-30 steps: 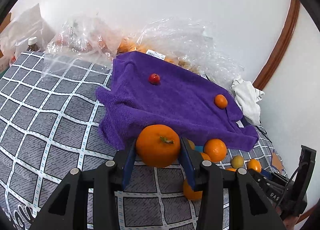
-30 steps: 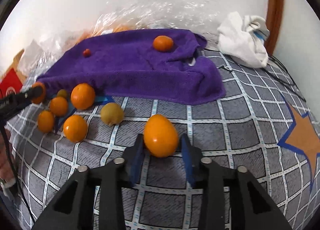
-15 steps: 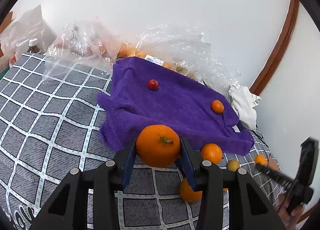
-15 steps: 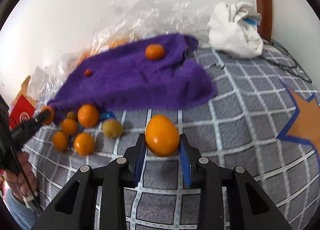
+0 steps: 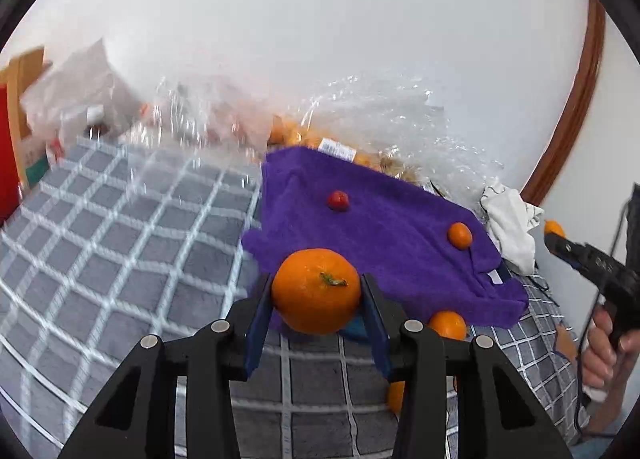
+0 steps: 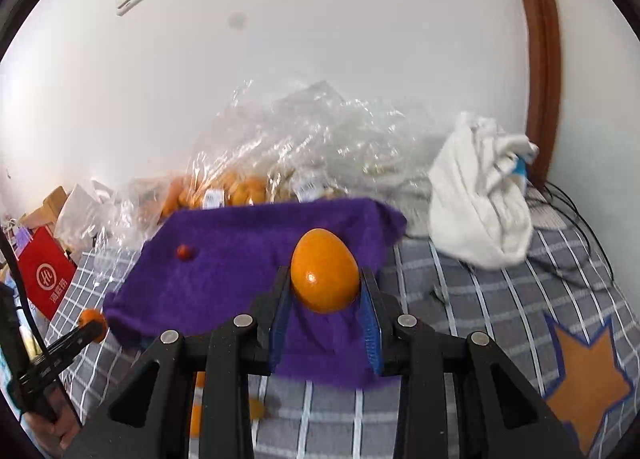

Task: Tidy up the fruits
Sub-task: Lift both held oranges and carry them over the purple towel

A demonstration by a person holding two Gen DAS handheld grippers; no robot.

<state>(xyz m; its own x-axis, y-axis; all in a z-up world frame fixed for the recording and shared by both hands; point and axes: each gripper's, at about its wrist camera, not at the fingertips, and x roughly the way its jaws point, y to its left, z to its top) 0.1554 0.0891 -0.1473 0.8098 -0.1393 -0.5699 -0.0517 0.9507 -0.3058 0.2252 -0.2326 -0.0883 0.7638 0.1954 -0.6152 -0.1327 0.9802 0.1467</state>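
My left gripper (image 5: 316, 293) is shut on a large orange with a green stem (image 5: 316, 291), held above the near edge of a purple towel (image 5: 384, 227). My right gripper (image 6: 325, 279) is shut on a smooth egg-shaped orange fruit (image 6: 324, 271), raised over the same purple towel (image 6: 240, 259). On the towel lie a small red fruit (image 5: 338, 201) and a small orange (image 5: 460, 235). The red fruit (image 6: 185, 252) also shows in the right wrist view. A few loose oranges (image 5: 447, 325) sit on the bed by the towel's near corner.
Clear plastic bags with oranges (image 6: 240, 187) are piled against the white wall behind the towel. A crumpled white cloth (image 6: 480, 203) lies to the right, a red box (image 6: 44, 275) to the left. The checked grey bedspread (image 5: 120, 243) covers the bed. A hand (image 5: 600, 355) grips the other handle.
The right gripper has risen with its fruit from the bedspread to over the towel, and the loose oranges have dropped low in its view. The left gripper lifted slightly, keeping its orange.
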